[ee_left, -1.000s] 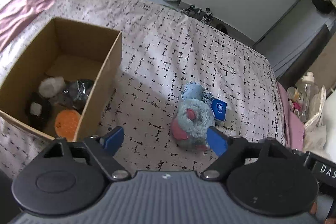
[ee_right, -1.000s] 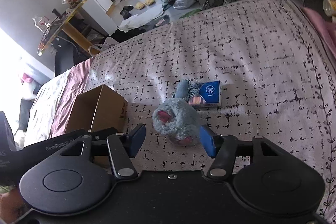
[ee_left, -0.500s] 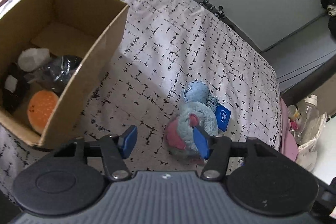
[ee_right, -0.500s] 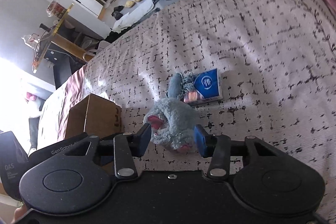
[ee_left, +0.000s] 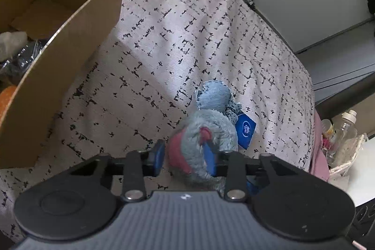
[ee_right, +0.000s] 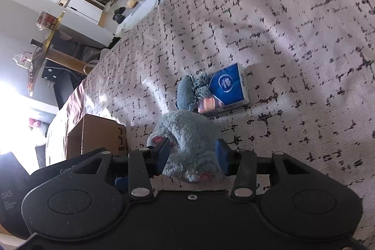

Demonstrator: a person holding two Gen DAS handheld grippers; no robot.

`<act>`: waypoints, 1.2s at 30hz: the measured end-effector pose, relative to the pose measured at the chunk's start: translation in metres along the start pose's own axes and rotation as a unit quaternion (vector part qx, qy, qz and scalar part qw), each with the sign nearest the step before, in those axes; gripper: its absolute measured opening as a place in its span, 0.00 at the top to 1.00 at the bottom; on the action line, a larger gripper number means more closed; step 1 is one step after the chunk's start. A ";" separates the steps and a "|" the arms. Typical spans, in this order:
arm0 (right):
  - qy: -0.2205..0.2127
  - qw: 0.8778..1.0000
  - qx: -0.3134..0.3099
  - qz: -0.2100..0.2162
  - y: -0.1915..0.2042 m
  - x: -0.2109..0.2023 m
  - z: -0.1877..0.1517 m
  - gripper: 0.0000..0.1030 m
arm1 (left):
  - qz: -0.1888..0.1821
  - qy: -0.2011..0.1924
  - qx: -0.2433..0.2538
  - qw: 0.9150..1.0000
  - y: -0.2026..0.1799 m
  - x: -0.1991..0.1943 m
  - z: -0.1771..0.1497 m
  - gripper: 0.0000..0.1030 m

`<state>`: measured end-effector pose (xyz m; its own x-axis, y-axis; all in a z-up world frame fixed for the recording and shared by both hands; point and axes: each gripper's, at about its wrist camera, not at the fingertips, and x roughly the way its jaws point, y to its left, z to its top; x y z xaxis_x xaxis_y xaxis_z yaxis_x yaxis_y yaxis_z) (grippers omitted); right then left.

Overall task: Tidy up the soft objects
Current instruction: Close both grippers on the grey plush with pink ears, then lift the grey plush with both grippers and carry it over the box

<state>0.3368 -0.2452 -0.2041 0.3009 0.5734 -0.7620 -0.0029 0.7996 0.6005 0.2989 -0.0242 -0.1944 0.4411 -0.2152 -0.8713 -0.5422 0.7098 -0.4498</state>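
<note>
Grey plush toy (ee_left: 206, 144) is lying on the bed (ee_left: 187, 34), right of the cardboard box (ee_left: 70, 22), and is flanked by both grippers. The left gripper (ee_left: 185, 156), whose jaws have just been closing, seems clamped on its near end; the right gripper (ee_right: 193, 156) is pressed into its sides, presumably so it can be lifted into the box.

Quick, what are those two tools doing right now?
Left tool: just been closing, pads pressing into the fluffy grey-and-pink plush toy.
Right tool: closed on the same plush toy.
</note>
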 end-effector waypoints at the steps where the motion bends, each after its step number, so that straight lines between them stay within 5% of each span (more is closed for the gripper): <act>1: 0.002 1.000 0.003 -0.001 0.000 0.003 -0.001 0.58 | -0.001 0.002 -0.005 1.000 0.000 0.002 0.000 0.70; 5: 0.014 1.000 0.028 -0.004 -0.007 0.017 -0.004 0.66 | -0.006 0.007 -0.015 1.000 0.000 0.011 0.000 0.82; 11: 0.013 0.999 0.034 0.004 -0.011 0.011 -0.013 0.79 | -0.010 0.004 -0.001 1.000 -0.002 0.006 -0.009 0.86; 36: -0.040 0.999 -0.003 0.018 0.035 -0.040 -0.057 0.84 | -0.035 -0.021 0.049 0.998 0.010 -0.063 -0.028 0.89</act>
<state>0.2701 -0.2304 -0.1666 0.3761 0.5860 -0.7177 -0.0214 0.7799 0.6255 0.2454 -0.0221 -0.1496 0.5068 -0.2401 -0.8280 -0.4365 0.7567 -0.4867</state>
